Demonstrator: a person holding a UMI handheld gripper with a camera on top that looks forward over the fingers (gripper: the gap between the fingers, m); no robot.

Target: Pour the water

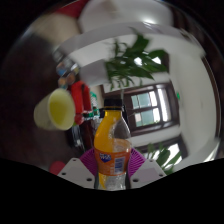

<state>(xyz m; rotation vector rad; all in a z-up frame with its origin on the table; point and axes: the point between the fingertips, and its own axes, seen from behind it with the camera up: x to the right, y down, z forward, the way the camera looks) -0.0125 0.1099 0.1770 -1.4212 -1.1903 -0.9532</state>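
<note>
My gripper [112,165] is shut on a plastic bottle [112,146] of orange drink with a black cap and a blue-and-orange label. The purple pads [90,162] press on both sides of the bottle's lower half. The bottle stands nearly upright between the fingers, and the whole view is tilted. A yellow cup [56,108] sits to the left of the bottle and a little beyond it, its open mouth turned toward me and apart from the bottle.
A green potted plant [137,56] stands beyond the bottle. Behind it are a dark-framed window [150,105] and white walls. Red and coloured items [78,95] lie just behind the cup.
</note>
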